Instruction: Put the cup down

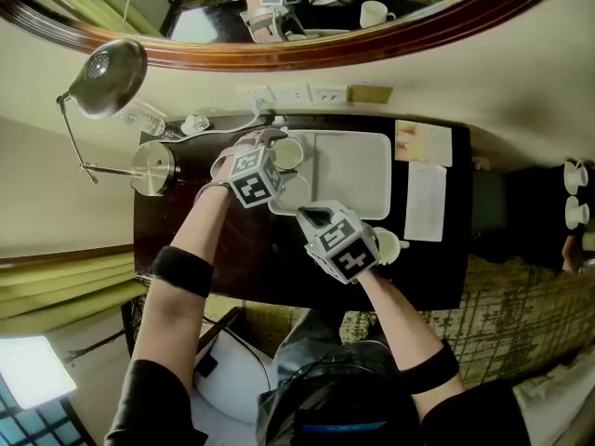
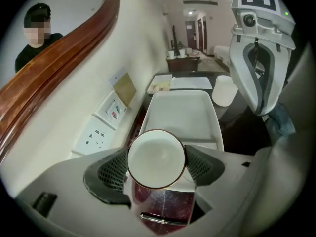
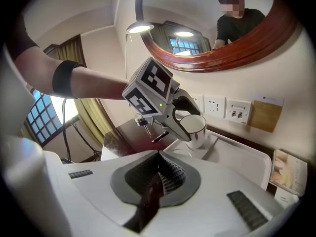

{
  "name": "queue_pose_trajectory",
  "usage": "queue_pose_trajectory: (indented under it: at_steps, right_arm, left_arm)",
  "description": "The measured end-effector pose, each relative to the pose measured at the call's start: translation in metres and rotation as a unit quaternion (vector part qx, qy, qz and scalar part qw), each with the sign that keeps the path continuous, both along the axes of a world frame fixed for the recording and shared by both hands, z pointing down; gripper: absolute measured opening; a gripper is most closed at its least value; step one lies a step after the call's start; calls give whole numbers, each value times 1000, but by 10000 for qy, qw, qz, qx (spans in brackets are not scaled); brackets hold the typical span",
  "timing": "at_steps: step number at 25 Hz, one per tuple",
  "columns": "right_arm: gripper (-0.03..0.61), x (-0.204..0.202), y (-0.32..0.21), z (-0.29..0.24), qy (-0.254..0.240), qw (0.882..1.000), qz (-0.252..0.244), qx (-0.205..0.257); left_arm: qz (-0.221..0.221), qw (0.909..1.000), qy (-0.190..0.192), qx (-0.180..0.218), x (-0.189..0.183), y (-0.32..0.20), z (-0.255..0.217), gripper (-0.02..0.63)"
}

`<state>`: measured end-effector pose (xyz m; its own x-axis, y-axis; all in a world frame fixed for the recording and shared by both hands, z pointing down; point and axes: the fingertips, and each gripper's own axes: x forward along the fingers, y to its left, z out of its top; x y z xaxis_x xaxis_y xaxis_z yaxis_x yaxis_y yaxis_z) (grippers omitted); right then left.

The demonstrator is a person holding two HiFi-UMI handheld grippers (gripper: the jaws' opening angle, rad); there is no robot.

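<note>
A white cup point(image 2: 157, 158) with a thin dark rim sits between the pads of my left gripper point(image 2: 157, 163), which press on its two sides. In the head view the cup point(image 1: 288, 152) hangs at the near-left corner of the white tray point(image 1: 358, 170), held by the left gripper point(image 1: 271, 162). From the right gripper view the cup point(image 3: 195, 125) stands upright just over that tray corner point(image 3: 232, 157); I cannot tell whether it touches. My right gripper point(image 3: 158, 168) is shut with nothing in it and hovers point(image 1: 312, 215) near the tray's front edge.
A second white cup point(image 1: 386, 246) stands on the dark table point(image 1: 437, 268) right of my right gripper. Papers point(image 1: 426, 198) lie right of the tray. A desk lamp point(image 1: 112, 77) and a bottle point(image 1: 149, 119) stand at the left. Wall sockets point(image 2: 98, 135) and a pen point(image 2: 159, 219) are close.
</note>
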<state>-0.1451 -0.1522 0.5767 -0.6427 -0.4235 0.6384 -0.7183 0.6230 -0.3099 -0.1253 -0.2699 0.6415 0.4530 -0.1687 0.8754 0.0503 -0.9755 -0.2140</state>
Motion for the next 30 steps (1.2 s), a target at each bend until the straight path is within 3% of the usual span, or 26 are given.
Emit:
queue_pose_trajectory:
  at_steps: [6,17,22,30]
  right_arm:
    - [11,-8,-7,11,49,10000,-15,-4]
    - [11,-4,-8,14,20,10000,88,-40]
    - [11,0,-7,10,13,9999,106,7]
    - [11,7,4,-10,45,9999,-32,94]
  left_arm:
    - [198,9998,-15,19,1,-13,7,354]
    - [-175,9987,226,-424,6,-15,7,356]
    - [-278,9988,372,-174,10,-18,-1,405]
    - [-612,9969,492,69,16,-4,-39,410]
